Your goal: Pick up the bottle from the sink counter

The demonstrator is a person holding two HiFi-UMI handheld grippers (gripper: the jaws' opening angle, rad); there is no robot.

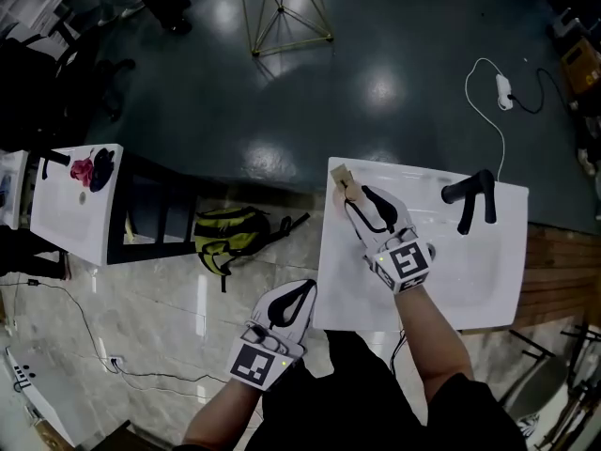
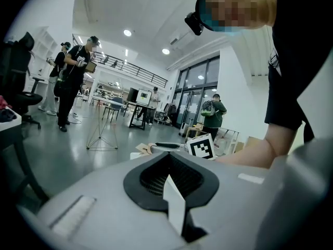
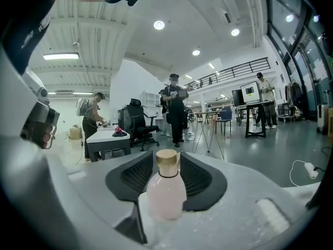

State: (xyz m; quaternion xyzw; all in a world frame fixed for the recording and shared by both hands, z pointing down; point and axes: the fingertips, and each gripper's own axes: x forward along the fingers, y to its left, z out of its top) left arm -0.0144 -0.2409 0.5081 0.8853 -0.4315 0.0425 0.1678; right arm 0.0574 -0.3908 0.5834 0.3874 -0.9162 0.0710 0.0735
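Note:
A small pink bottle (image 3: 165,191) with a tan cap stands upright at the far left corner of the white sink counter (image 1: 488,289). In the head view only its tan top (image 1: 342,178) shows. My right gripper (image 1: 355,195) reaches across the counter to it and is open. The bottle stands between the two black pads with a gap on each side. My left gripper (image 1: 305,287) hangs off the counter's near left edge, over the tiled floor. Its fingertips are together and nothing is between them.
A black faucet (image 1: 470,200) rises at the counter's far right. A green-yellow backpack (image 1: 230,233) lies on the floor to the left, beside a white table (image 1: 70,224) with a pink cloth. A gold wire stand (image 1: 282,12) and a white cable (image 1: 504,90) are farther off. Several people stand in the hall.

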